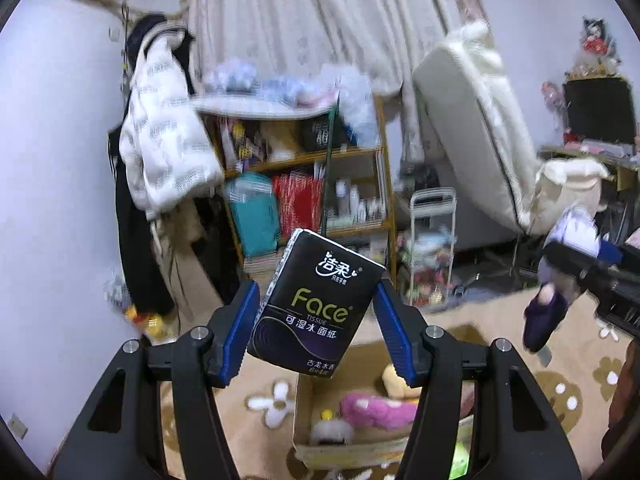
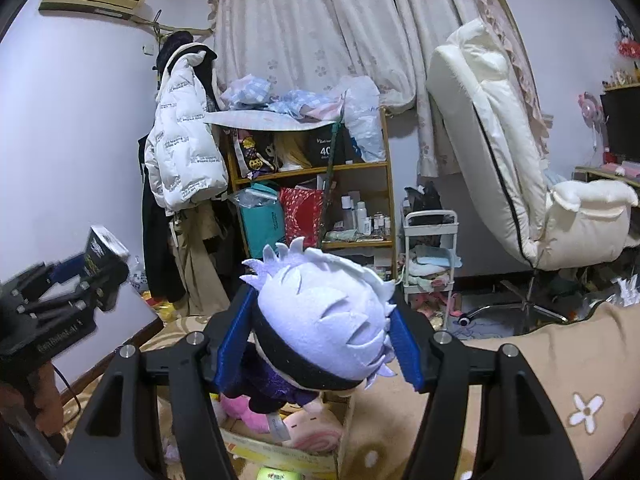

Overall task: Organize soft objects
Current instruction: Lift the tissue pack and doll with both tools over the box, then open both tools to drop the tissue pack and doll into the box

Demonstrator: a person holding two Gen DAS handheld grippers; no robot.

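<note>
A black tissue pack [image 1: 316,304] is gripped by the left gripper [image 1: 316,322]. A white-haired plush doll [image 2: 324,320] is clamped by the right gripper [image 2: 320,340], above a cardboard box [image 2: 280,454].

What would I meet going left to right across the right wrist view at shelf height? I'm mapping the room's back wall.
White puffer jacket → wooden shelf unit → white rolling cart → cream recliner chair.
</note>
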